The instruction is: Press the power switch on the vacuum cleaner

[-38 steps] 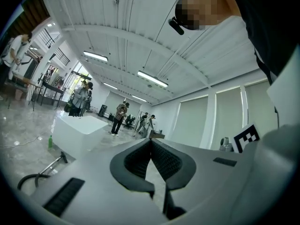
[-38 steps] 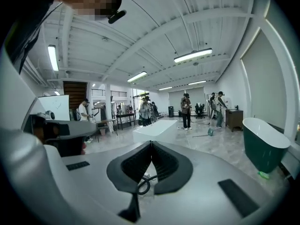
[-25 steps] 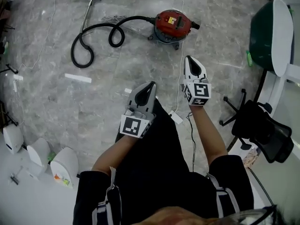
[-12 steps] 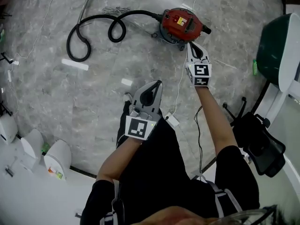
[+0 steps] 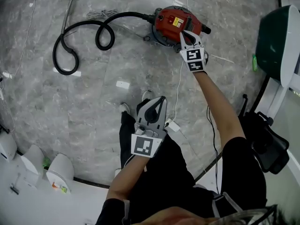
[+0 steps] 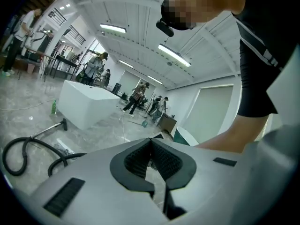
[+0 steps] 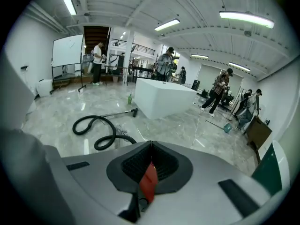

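- The vacuum cleaner stands on the floor, just under and ahead of the right gripper.
- Its hose loops off to that gripper's left.
- The left gripper hangs well behind and to the left.

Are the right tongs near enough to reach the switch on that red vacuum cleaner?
Probably yes: the right tongs, shut, hover right over the top of the red vacuum cleaner with nothing between them. Which part is the switch, I cannot tell.
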Tool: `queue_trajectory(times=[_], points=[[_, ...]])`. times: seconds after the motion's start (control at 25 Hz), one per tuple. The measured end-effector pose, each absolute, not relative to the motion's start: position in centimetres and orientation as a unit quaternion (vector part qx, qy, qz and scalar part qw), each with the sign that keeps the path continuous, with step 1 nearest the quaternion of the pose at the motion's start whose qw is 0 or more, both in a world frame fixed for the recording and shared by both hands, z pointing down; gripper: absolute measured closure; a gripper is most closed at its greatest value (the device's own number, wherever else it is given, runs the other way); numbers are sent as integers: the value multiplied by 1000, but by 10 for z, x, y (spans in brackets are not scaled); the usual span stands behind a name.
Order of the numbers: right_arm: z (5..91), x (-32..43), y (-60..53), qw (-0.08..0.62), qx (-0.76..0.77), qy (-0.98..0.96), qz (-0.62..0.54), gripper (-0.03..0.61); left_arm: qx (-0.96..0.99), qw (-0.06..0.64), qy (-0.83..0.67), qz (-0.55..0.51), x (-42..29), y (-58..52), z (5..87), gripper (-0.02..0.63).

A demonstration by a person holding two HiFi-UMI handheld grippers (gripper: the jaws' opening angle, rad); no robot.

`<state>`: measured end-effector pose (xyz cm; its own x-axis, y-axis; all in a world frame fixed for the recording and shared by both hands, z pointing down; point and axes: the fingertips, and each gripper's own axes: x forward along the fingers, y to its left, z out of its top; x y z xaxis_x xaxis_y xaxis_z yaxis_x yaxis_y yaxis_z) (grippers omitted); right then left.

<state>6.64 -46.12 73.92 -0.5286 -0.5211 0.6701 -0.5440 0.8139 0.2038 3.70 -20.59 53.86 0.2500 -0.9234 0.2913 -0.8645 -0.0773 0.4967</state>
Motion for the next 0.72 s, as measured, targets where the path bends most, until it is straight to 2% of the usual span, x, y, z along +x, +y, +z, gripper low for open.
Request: queue_trajectory(times=[0.36,0.72], points=[[832,51,-515,444,296,-845,-32,563,721,306,-619,-52,26,-186,583,595],[878,59,-540,487,286,-824,-56,563,736,297,-607,-24,28,-179,600,595]])
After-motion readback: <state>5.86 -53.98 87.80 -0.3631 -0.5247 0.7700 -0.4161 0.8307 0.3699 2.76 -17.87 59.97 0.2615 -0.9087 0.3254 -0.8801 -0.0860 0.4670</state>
